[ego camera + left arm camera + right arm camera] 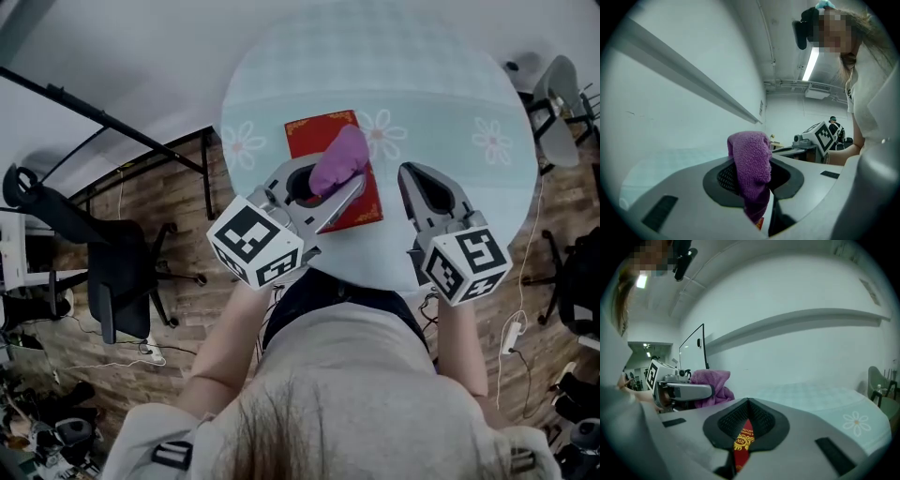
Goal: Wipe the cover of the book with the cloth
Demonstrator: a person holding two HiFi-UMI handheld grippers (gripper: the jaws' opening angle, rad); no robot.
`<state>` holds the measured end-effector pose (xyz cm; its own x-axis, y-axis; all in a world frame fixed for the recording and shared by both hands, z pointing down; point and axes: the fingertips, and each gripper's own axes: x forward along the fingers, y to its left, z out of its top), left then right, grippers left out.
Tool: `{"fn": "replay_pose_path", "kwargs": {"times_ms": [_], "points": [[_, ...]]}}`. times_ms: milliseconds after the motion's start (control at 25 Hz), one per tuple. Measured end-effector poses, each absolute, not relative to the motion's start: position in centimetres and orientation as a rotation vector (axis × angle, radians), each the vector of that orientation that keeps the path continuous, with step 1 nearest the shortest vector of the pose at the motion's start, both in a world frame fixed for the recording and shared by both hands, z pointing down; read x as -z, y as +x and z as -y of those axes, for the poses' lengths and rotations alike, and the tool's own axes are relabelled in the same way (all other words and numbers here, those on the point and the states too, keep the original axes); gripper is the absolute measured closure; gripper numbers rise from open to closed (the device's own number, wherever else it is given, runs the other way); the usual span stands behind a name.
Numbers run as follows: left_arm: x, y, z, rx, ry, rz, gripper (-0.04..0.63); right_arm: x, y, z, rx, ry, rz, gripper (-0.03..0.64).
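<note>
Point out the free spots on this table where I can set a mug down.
Freest: the far half of the table, beyond the book. Also the right side around the flower print, past the right tongs. A smaller patch lies left of the book. Crowded: the near edge, where the left tongs hold the cloth over the book.

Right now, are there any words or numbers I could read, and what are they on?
"RW", as far as it can be made out, in a gold crest on the cover of the red book.
Small gold print above the crest: too small to read.
Marker cubes: black-and-white square patterns only, no words.
</note>
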<state>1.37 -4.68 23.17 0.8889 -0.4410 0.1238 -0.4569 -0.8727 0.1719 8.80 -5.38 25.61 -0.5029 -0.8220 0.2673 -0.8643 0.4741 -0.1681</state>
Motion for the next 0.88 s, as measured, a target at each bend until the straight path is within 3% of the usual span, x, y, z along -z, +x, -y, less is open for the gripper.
{"fn": "replay_pose_path", "kwargs": {"times_ms": [320, 880], "points": [[-21.0, -0.5, 5.1, -0.025, 2.908, 0.727, 0.474, -20.9, 6.3, 6.5, -0.2, 1.512, 2.636, 0.595], [-21.4, -2.7, 6.8, 0.021, 2.839, 0.864, 0.476, -20.4, 4.5, 7.3, -0.176, 1.44, 2.684, 0.595]]}}
